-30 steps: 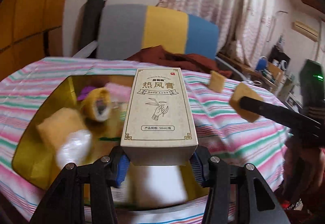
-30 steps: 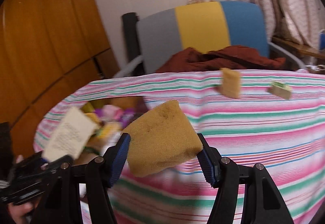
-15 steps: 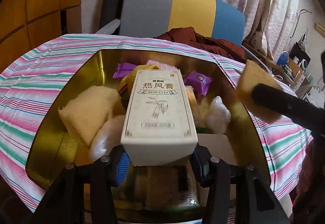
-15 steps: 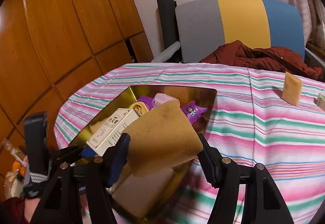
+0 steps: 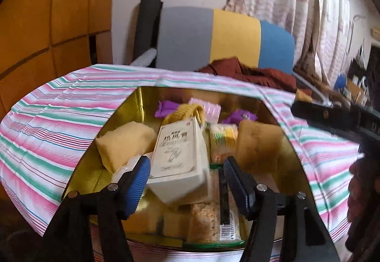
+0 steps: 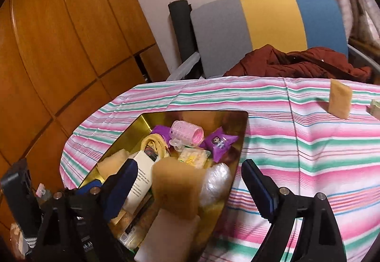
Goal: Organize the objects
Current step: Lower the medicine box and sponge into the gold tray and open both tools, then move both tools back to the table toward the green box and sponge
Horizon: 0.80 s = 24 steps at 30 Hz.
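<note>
**Entry: drop into the gold tin, both grippers**

- **Gold tin** (image 5: 111, 124): sits on the striped tablecloth (image 5: 47, 119), lower centre of the left wrist view and lower left of the right wrist view. Crowded: purple sachets (image 6: 219, 142), pink curler (image 6: 187, 132), snack packets, clear-wrapped item, several sponges.
- **White carton** (image 5: 178, 157): centre of the left view, tilted, its lower corner over the pile. It lies between the blue pads; the left pad looks to touch or nearly touch it, the right pad stands apart.
- **Left gripper** (image 5: 185, 181): fingers spread wider than the carton, pinching nothing firmly. Pose: low at the tin's near rim, pointing into it, roughly level.
- **Brown sponge** (image 6: 177, 187): lower centre of the right view, over the tin's contents, clear of both fingers; whether it has settled cannot be told.
- **Right gripper** (image 6: 190, 190): fingers wide apart, holding nothing. Pose: above the tin's near right edge, angled downward; its left finger overlaps the carton in view.
- **Loose items**: tan sponge (image 6: 339, 101) standing upright on the cloth, upper right of the right view, well apart from the tin; a small pale block (image 6: 375, 107) at the frame edge just beside it.

**Handling note (judgement):** release appears under way. Keep both sets of fingers spread and draw straight back and up, so the pads do not drag the carton or sponge out. The carton is likeliest to tip sideways on the uneven pile. The loose sponge would be next.
</note>
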### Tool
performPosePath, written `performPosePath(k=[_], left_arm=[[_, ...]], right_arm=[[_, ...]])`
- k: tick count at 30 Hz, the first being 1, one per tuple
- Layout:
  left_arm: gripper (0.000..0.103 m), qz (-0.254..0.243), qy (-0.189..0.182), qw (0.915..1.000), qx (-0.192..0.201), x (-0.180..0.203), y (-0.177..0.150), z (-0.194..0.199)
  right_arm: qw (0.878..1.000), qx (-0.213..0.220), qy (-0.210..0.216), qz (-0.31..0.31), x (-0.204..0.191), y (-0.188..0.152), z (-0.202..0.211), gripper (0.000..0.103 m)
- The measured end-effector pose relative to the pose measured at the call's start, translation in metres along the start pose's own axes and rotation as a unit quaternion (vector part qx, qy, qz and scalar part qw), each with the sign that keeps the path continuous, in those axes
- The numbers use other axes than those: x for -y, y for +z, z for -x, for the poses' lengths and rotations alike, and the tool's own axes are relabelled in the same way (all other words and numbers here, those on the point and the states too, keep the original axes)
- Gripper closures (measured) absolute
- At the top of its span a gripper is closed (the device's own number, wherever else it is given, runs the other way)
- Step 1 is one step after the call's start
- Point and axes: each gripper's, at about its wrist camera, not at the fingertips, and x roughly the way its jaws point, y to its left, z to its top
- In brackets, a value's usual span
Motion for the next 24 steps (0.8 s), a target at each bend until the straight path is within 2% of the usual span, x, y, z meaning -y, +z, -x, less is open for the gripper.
performPosePath(k=[2, 9, 12, 14, 18, 24], left_arm=[[0.038, 0.006, 0.002, 1.0, -0.003, -0.003, 0.002, -0.002], [0.038, 0.027, 0.04, 0.9967, -0.066, -0.019, -0.003, -0.029], [0.038, 0.042, 0.025, 0.998, -0.042, -0.018, -0.006, -0.016], [0.038, 0.034, 0.013, 0.9992, -0.017, -0.011, -0.006, -0.004], [0.036, 0.014, 0.021, 0.9995, 0.016, 0.006, -0.002, 0.012], [0.032, 0.022, -0.022, 0.9994, 0.012, 0.023, 0.002, 0.015]], right_arm=[[1.0, -0.001, 0.0, 0.001, 0.0, -0.004, 0.003, 0.014], [1.0, 0.002, 0.002, 0.012, -0.003, -0.011, 0.008, 0.014], [1.0, 0.01, 0.002, 0.009, 0.001, -0.012, 0.015, 0.014], [1.0, 0.015, 0.001, 0.004, 0.004, -0.011, 0.019, 0.014], [1.0, 0.02, -0.004, -0.011, 0.016, -0.009, 0.026, 0.014], [0.999, 0.022, -0.017, -0.03, 0.037, -0.01, 0.035, 0.014]])
